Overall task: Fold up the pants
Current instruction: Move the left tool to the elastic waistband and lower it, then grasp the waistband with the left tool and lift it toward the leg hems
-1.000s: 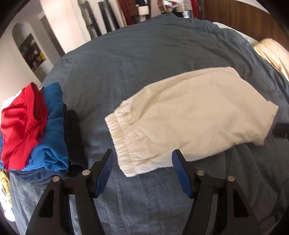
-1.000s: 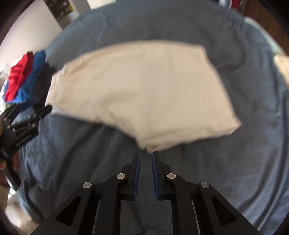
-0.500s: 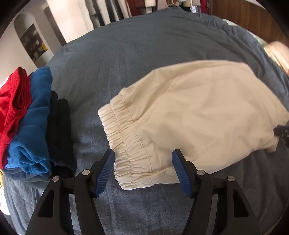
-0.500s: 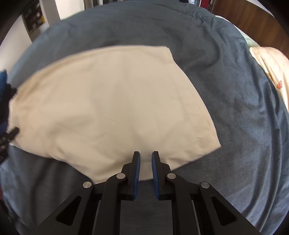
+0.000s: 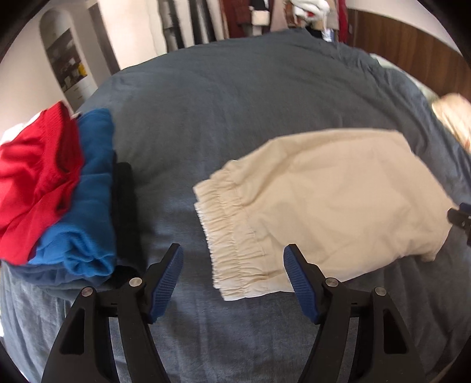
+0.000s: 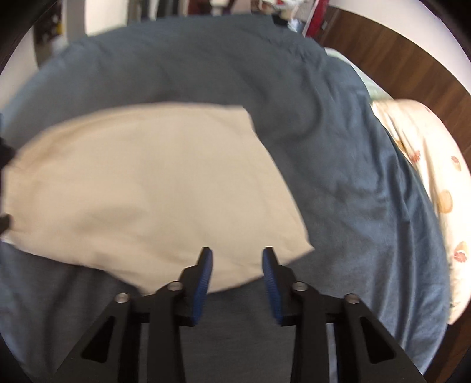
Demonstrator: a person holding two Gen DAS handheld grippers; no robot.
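Cream pants (image 5: pixel 323 206) lie folded on the blue-grey bedspread (image 5: pixel 235 103), their gathered waistband (image 5: pixel 232 235) toward the left gripper. My left gripper (image 5: pixel 233 259) hovers over the waistband's near corner. Its jaws are opening and its pads touch no cloth. In the right wrist view the pants (image 6: pixel 147 182) fill the left half. My right gripper (image 6: pixel 238 259) stands over their near edge, jaws opening, with the cloth below the gap and not pinched. A right gripper finger (image 5: pixel 459 218) shows at the far right edge of the left wrist view.
A stack of folded clothes (image 5: pixel 59 191), red over blue over black, sits at the left of the bed. A patterned pillow (image 6: pixel 426 191) lies at the right, against a wooden wall (image 6: pixel 397 59). Hanging clothes (image 5: pixel 265 14) are beyond the bed.
The right jaws have gone from shut to parted over the pants' near edge. The left gripper has shifted left, so the waistband now sits nearer its right finger.
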